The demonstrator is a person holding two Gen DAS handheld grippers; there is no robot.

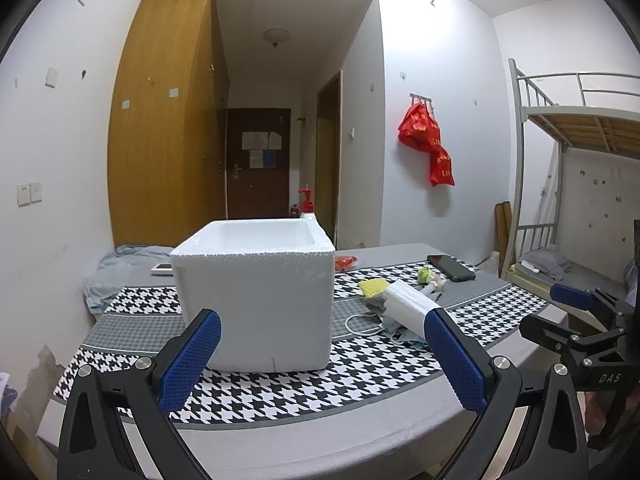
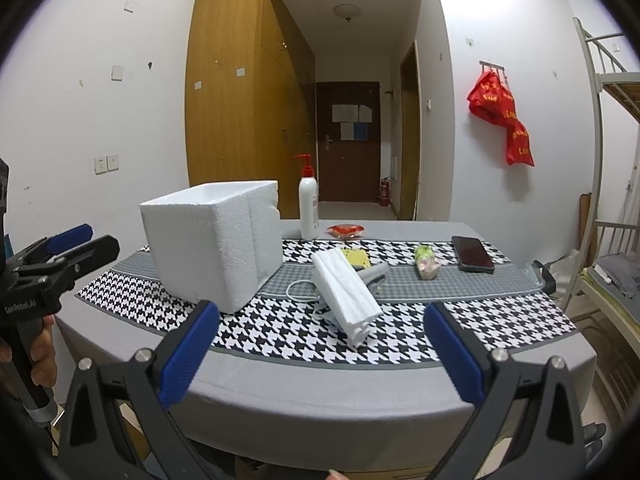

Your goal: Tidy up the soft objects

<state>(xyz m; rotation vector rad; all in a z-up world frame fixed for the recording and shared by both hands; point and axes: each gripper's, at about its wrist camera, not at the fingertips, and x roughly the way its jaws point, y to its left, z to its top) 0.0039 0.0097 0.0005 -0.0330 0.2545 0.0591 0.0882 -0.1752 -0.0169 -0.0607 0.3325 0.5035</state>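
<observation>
An open white foam box (image 1: 256, 296) (image 2: 216, 240) stands on the table's left half. To its right lies a pile of soft things: a stack of white face masks (image 2: 346, 294) (image 1: 408, 308), a yellow sponge (image 2: 354, 257) (image 1: 372, 286), a grey cloth (image 2: 374, 272) and a green-and-pink soft item (image 2: 426, 262) (image 1: 430, 276). My left gripper (image 1: 320, 356) is open and empty, just in front of the box. My right gripper (image 2: 320, 354) is open and empty, short of the mask stack. Each gripper shows in the other's view, the right one (image 1: 560, 312) and the left one (image 2: 76, 244).
A houndstooth and grey cloth covers the table (image 2: 320, 392). A white pump bottle (image 2: 309, 204), a red packet (image 2: 345, 230) and a black phone (image 2: 472, 253) sit toward the back. A white cable (image 2: 300, 292) lies by the masks. A bunk bed (image 2: 612, 160) stands at right.
</observation>
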